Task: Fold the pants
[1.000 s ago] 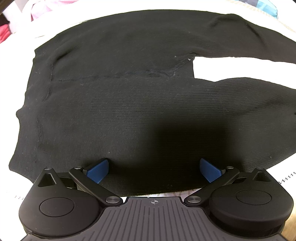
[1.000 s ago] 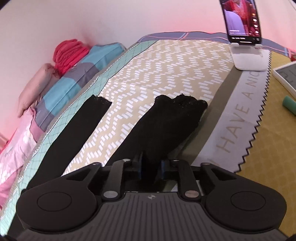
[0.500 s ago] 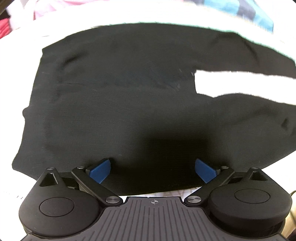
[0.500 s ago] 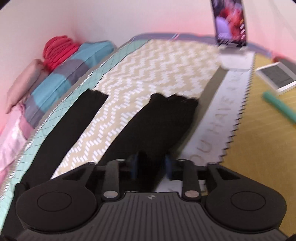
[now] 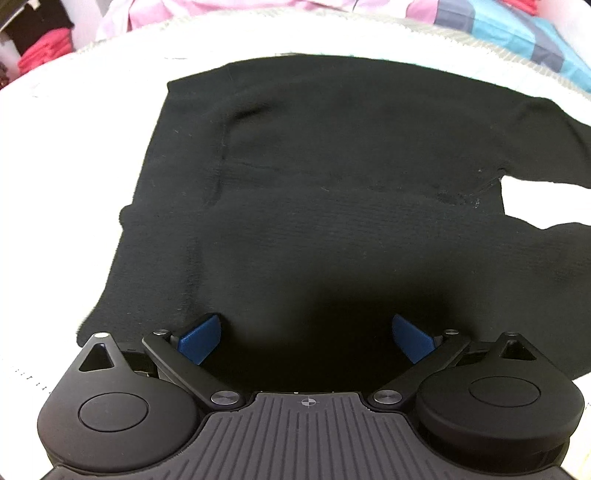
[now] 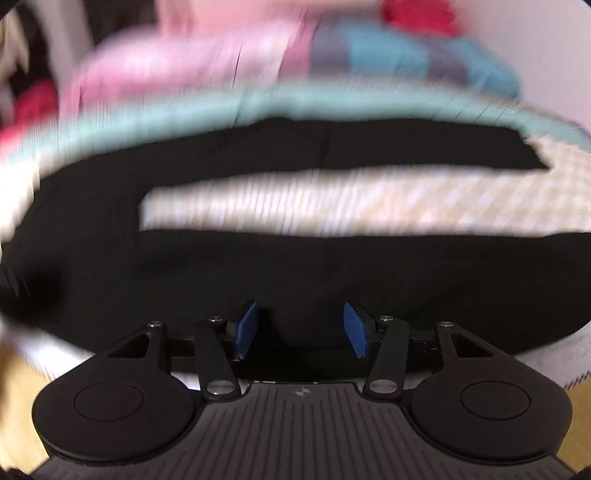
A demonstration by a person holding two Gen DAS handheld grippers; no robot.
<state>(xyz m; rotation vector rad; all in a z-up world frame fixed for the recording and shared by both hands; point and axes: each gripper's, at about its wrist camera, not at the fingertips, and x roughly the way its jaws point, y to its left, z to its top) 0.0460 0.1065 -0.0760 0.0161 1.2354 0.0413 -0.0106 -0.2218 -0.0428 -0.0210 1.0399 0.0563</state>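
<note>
While the right wrist view is smeared with blur, we can make out the black pants (image 6: 295,266) across the middle of the frame, both legs running toward the right edge with a strip of patterned bedspread (image 6: 369,206) showing between them. Our right gripper (image 6: 301,330) sits at the lower centre, blue pads (image 6: 246,328) parted, released, with dark cloth filling the gap; whether the pads touch it we cannot tell. Left wrist view, sharp: pants (image 5: 332,184) lie flat on the pale bedspread (image 5: 74,166), waist end toward the left, legs splitting at the right edge. Our left gripper (image 5: 306,338) stands wide open at the lower centre, pads (image 5: 201,338) over the near edge of the cloth, grasping nothing. Pink bedding (image 5: 240,11) and a blue-grey pillow (image 5: 517,33) line the upper frame.
</note>
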